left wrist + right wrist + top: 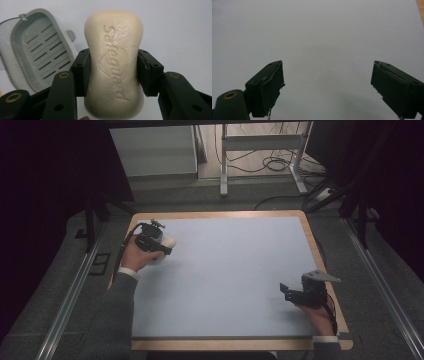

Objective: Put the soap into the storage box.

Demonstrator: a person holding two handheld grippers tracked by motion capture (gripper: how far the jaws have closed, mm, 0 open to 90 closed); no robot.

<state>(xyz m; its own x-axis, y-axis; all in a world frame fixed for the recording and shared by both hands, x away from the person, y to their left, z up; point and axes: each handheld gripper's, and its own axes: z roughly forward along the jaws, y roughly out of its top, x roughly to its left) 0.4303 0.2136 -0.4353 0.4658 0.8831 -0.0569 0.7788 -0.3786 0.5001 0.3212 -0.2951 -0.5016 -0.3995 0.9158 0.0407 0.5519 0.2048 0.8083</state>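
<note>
Okay, left claw is clamped on a soap, jaws pressing both long sides at the bar's narrow waist. Soap is cream, embossed lettering face up toward the camera, long axis running 12 to 6 in the left gripper view. Bar sticks out past the jaws at 12 and at 6. Grey dish sits at 9–10 o'clock of the soap in that view, slotted floor showing, nothing in it. Dish rests on the bench; a thin wire loop hangs at its top rim. Soap and dish look just beside each other; cannot tell if they touch.

High view: left claw at 10 o'clock of the bench, near the far-left corner. Pale soap pokes out at the claw's 3 o'clock side. Left hand wraps the gripper body, grey sleeve coming in from 7 o'clock. Dish is hidden under the gripper here.

Right claw is wide open, jaws far apart, nothing between them, bare blue-grey bench beyond. Pads look a bit frayed at the edges. High view: right claw at 4 o'clock of the bench, near the right edge, jaws pointing to 9. Right hand grips it from 5 o'clock. Grey plate sits on top of that gripper.

The two claws are well apart, on opposite sides of the bench. Bench has a wooden rim around the blue mat.
</note>
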